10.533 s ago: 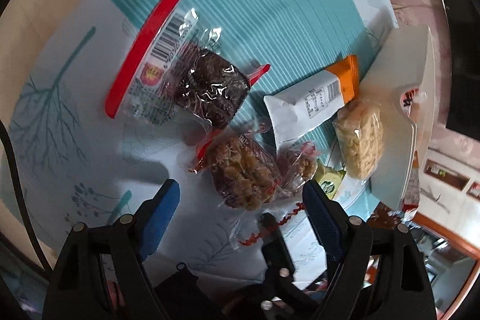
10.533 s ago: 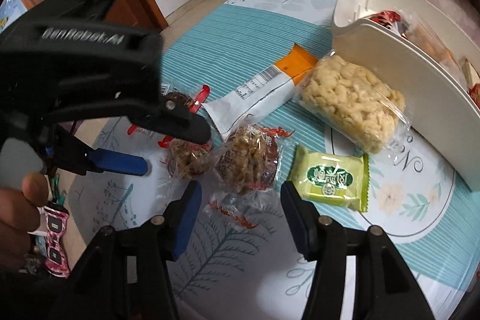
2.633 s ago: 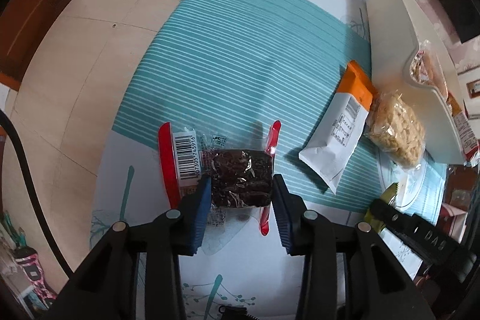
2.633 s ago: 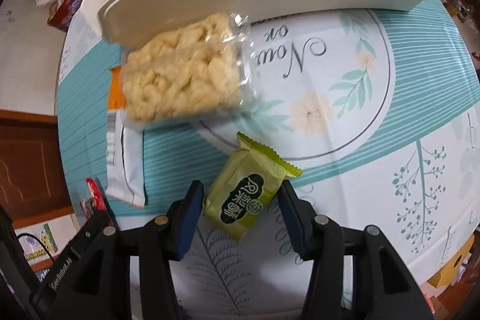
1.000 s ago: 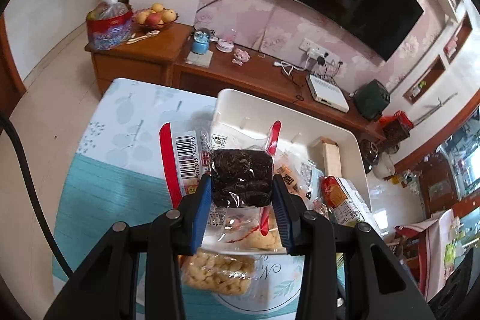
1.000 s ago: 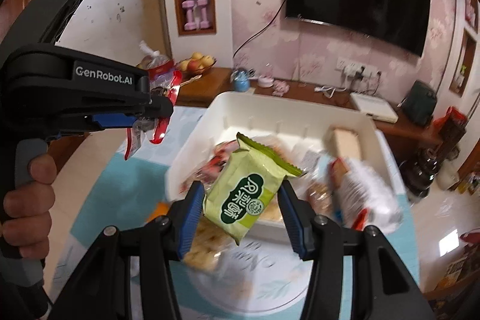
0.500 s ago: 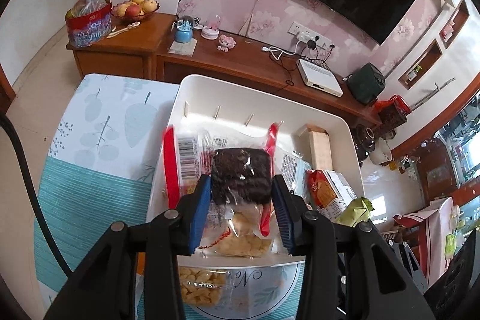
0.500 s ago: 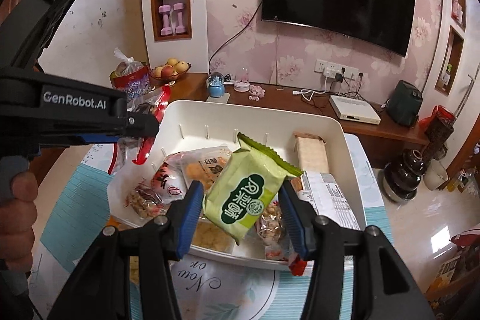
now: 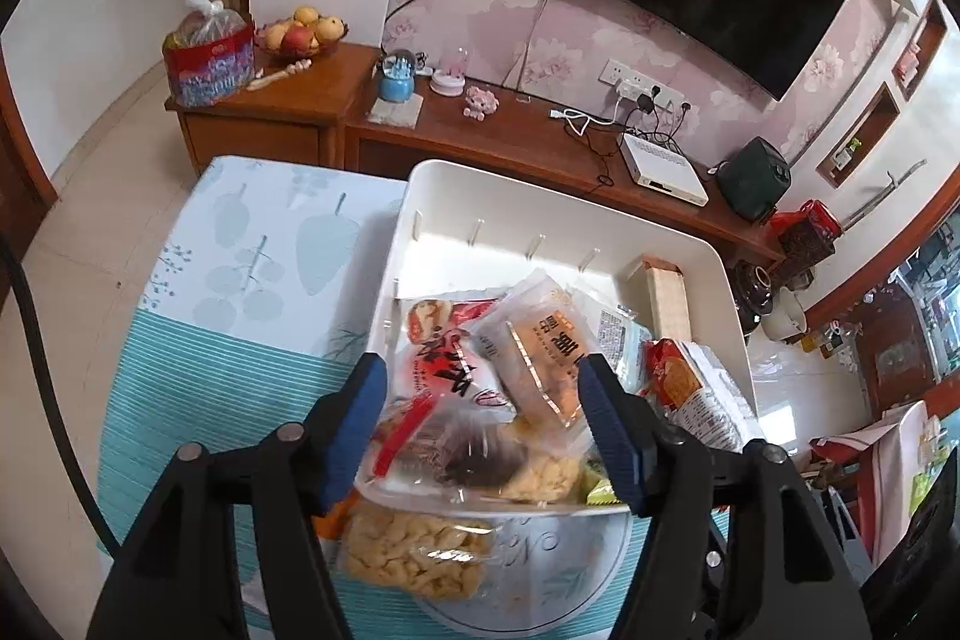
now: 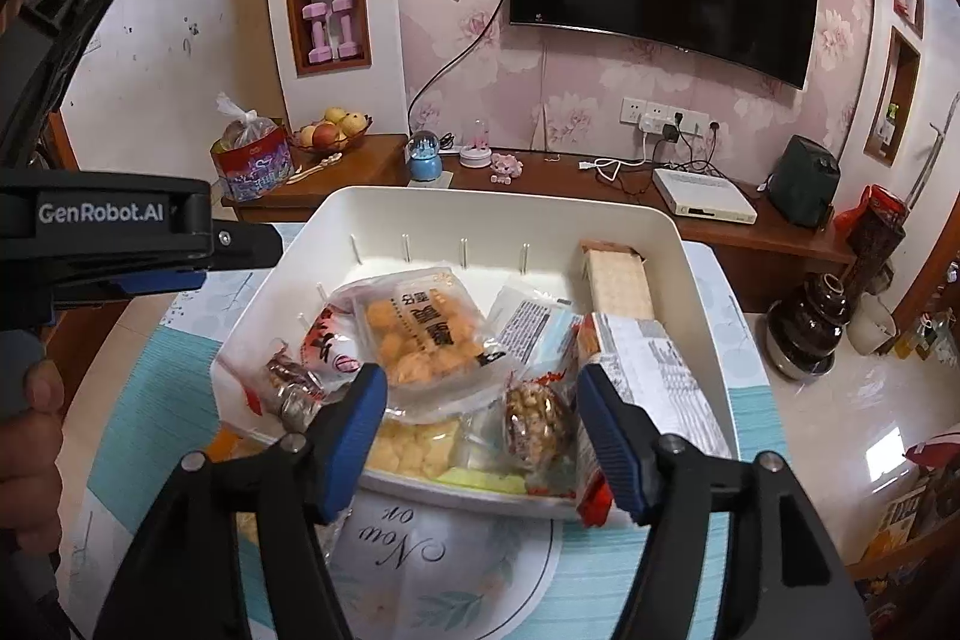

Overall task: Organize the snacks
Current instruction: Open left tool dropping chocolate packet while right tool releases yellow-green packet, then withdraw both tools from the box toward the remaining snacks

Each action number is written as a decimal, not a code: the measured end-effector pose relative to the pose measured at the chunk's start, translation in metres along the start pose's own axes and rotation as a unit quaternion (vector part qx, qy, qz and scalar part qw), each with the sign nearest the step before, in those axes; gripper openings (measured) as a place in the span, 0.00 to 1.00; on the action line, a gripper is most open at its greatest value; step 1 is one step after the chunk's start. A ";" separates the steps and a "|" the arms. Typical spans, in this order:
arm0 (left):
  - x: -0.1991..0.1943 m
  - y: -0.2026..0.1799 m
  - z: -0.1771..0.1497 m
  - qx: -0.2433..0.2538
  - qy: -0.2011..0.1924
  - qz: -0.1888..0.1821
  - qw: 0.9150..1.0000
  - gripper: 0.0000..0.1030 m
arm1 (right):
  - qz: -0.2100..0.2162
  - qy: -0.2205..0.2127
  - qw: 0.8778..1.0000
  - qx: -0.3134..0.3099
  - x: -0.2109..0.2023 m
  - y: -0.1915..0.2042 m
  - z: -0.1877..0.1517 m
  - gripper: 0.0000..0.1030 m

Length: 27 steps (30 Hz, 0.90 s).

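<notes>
Both tongs, left point(image 9: 483, 424) and right point(image 10: 480, 427), just opening, released above the white bin's near rim point(image 10: 480, 499); snacks lie inside.

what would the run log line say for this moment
step: drop into white bin | left gripper: fingers just opened, dark snack pack released, blurred | right gripper: fingers just opened, nothing held | puffed snack bag: on table
</notes>
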<state>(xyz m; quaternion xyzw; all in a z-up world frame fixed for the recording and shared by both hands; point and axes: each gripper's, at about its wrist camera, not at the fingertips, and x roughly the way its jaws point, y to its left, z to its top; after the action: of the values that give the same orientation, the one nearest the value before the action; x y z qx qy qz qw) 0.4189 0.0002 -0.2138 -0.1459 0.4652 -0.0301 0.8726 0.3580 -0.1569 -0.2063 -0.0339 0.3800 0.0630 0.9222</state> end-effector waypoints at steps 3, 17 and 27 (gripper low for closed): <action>-0.010 0.008 -0.006 0.009 -0.002 0.007 1.000 0.63 | 0.003 -0.002 1.000 0.000 -0.005 0.004 -0.004 0.65; -0.034 0.067 -0.034 -0.003 0.025 0.024 0.999 0.64 | 0.000 0.007 1.000 -0.020 -0.021 0.041 -0.027 0.65; -0.028 0.099 -0.062 0.004 0.064 0.020 0.998 0.69 | 0.019 0.029 0.997 -0.074 -0.019 0.073 -0.044 0.74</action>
<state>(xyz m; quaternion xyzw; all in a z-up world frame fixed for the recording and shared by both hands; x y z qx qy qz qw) 0.3442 0.0859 -0.2520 -0.1307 0.5227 -0.0234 0.8421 0.3036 -0.0909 -0.2251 -0.0966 0.4010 0.1078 0.9045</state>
